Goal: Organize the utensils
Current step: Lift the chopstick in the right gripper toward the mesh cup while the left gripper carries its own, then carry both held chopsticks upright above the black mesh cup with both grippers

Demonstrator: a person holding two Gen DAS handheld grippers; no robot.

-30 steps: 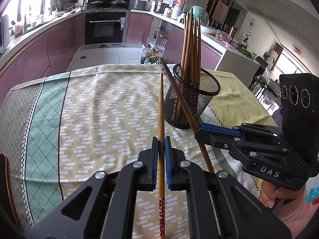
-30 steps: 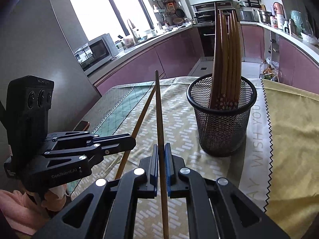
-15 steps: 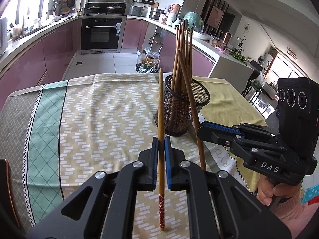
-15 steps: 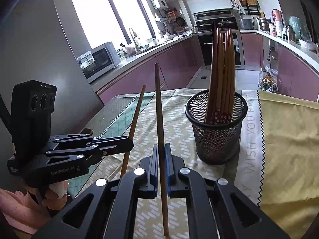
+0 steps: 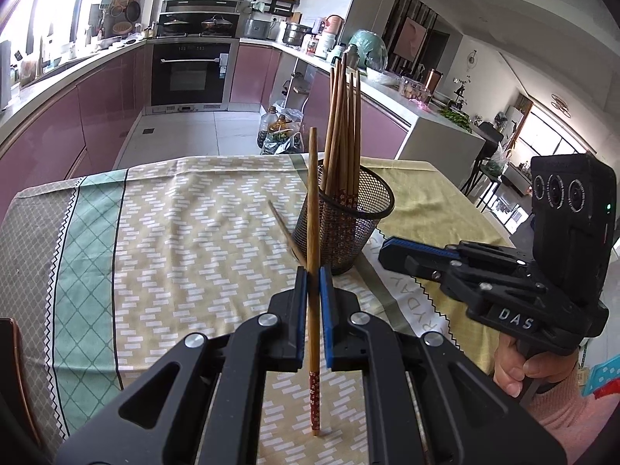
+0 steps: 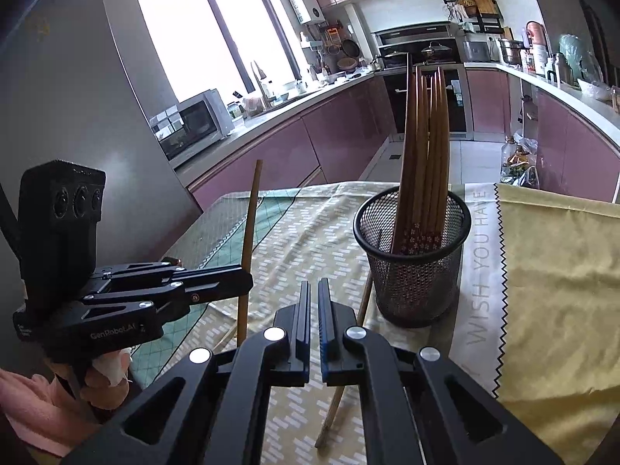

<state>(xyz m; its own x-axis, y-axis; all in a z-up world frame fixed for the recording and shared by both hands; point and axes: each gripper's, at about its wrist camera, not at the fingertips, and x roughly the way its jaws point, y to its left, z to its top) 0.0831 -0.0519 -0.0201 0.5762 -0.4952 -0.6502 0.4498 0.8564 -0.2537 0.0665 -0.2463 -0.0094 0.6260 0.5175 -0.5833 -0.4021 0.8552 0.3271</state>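
Observation:
My left gripper [image 5: 313,283] is shut on one wooden chopstick [image 5: 313,201], held upright with its red patterned end on the tablecloth. The black mesh basket [image 5: 348,232] stands just beyond it and holds several chopsticks [image 5: 343,128] upright. From the right wrist view the left gripper [image 6: 248,279] and its chopstick [image 6: 250,224] are left of the basket [image 6: 414,283]. My right gripper [image 6: 314,290] is shut with nothing between its pads. A loose chopstick [image 6: 329,418] lies slanted on the cloth below it, one end near the basket's base.
The table carries a patterned green and beige cloth [image 5: 174,240] and a yellow cloth [image 6: 542,271] on the right. A person's hand in a pink sleeve [image 5: 542,379] holds the right gripper [image 5: 383,252]. Purple kitchen cabinets and an oven lie beyond the far edge.
The chopstick that stood between the right gripper's pads is gone from them and now lies on the cloth by the basket. The left gripper still holds its chopstick upright.

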